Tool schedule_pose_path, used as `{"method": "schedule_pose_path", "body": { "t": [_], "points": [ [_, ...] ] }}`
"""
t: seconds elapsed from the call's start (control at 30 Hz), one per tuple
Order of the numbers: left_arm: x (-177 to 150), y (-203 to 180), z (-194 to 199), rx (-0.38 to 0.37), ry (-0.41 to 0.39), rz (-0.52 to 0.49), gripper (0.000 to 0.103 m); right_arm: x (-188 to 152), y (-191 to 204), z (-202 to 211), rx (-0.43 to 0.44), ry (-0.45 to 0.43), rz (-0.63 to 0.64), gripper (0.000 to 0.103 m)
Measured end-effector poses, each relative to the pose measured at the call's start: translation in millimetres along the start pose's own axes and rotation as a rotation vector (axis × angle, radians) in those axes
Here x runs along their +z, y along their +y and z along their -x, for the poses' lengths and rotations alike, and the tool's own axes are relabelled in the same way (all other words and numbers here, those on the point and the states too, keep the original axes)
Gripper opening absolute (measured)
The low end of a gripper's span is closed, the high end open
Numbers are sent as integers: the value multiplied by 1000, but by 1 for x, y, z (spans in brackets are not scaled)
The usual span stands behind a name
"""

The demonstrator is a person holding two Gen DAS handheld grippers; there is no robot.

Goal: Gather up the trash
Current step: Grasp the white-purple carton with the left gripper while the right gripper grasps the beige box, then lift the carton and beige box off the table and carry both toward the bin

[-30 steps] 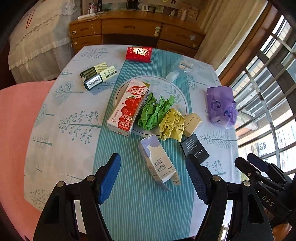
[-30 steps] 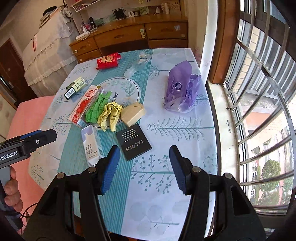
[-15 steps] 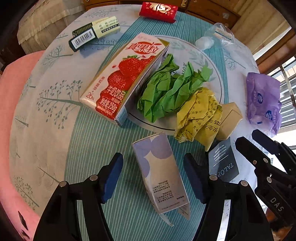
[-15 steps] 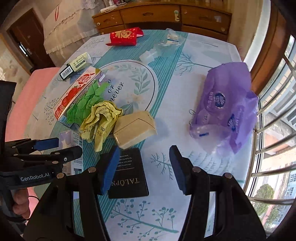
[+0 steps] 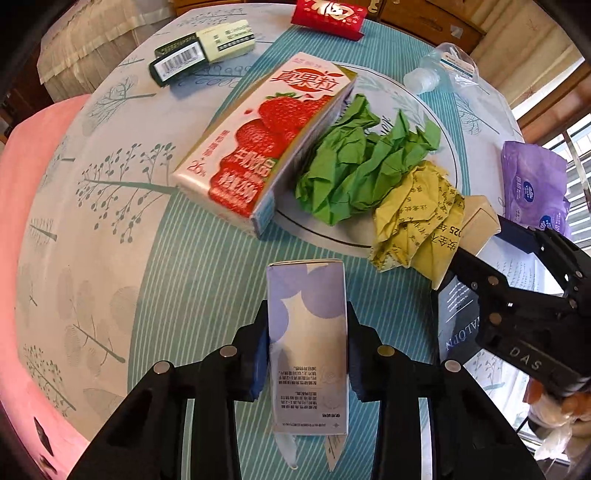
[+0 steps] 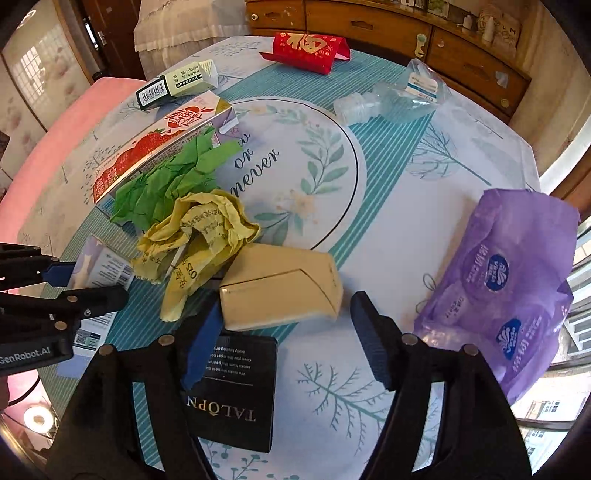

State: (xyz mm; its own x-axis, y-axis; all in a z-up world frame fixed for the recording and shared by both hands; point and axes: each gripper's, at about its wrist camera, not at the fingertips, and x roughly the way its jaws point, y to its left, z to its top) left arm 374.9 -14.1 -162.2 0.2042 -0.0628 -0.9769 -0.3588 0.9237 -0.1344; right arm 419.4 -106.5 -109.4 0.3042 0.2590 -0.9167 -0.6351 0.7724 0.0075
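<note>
My left gripper is shut on a pale lilac drink carton lying on the teal tablecloth; it also shows in the right wrist view. My right gripper is open, its jaws either side of a beige box, above a black TALOPN box. A strawberry carton, crumpled green paper and crumpled yellow paper lie just beyond. A purple plastic bag lies at the right.
A red packet, a green-and-cream box and a crushed clear bottle lie at the table's far side. A wooden dresser stands behind. A pink seat is at the left, a window at the right.
My left gripper moved forward and closed on the lilac carton. My right gripper moved forward and down, so the beige box now sits between its open jaws.
</note>
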Motion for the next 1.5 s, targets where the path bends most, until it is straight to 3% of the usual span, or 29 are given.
{"method": "schedule_pose_path", "body": {
  "t": [0.17, 0.27, 0.37, 0.77, 1.1, 1.5],
  "points": [
    [-1, 8, 3, 2, -9, 27, 35, 0, 3, -1, -14, -12, 37, 67],
    [-1, 14, 10, 2, -23, 29, 35, -1, 4, 1, -17, -32, 43, 58],
    [-5, 19, 23, 2, -45, 24, 35, -2, 4, 4, -23, -36, 16, 58],
    [-30, 60, 97, -23, -134, -27, 35, -19, 24, 70, -7, -102, -114, 58],
    [-63, 81, 175, -65, -237, -144, 35, -43, 82, 146, -23, -180, -209, 58],
    [-128, 132, 254, -133, -341, -366, 35, -87, 193, 214, -108, -279, -370, 58]
  ]
}}
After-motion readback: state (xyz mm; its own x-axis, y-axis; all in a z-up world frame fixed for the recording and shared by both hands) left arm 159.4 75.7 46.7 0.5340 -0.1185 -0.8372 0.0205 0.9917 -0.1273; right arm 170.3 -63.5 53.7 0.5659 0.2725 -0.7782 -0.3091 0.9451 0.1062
